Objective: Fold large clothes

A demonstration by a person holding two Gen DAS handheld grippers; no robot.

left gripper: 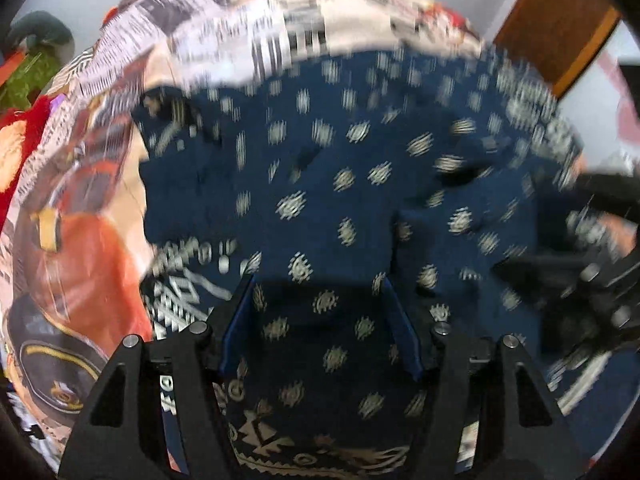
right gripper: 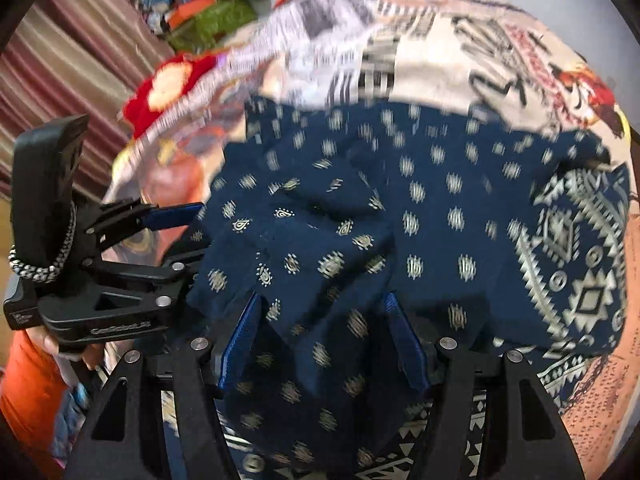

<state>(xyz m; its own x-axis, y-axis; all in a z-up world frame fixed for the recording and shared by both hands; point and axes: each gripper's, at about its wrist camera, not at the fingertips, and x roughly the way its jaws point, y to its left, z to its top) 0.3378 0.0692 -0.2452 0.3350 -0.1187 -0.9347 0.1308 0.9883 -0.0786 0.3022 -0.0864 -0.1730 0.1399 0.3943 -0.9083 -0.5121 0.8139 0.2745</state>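
Observation:
A navy garment [left gripper: 340, 160] dotted with pale motifs lies spread and rumpled on a printed bed cover [left gripper: 280, 20]. My left gripper [left gripper: 318, 280] hangs just over it, blue pads wide apart and open, with only loose cloth under the gap. In the right wrist view the same garment [right gripper: 400, 220] shows a broad geometric border [right gripper: 580, 260] at its right side. My right gripper [right gripper: 323, 298] is also open above the cloth and grips nothing. The left gripper [right gripper: 200, 230] shows at the left there, its jaws apart at the garment's edge.
The printed bed cover [right gripper: 440, 40] reaches past the garment on all sides. A red and cream soft thing [right gripper: 168, 84] and green clutter [right gripper: 216, 20] lie at the far left. A striped curtain [right gripper: 60, 60] hangs behind. A wooden panel [left gripper: 560, 20] stands at the back right. An orange sleeve [right gripper: 28, 380] holds the left gripper.

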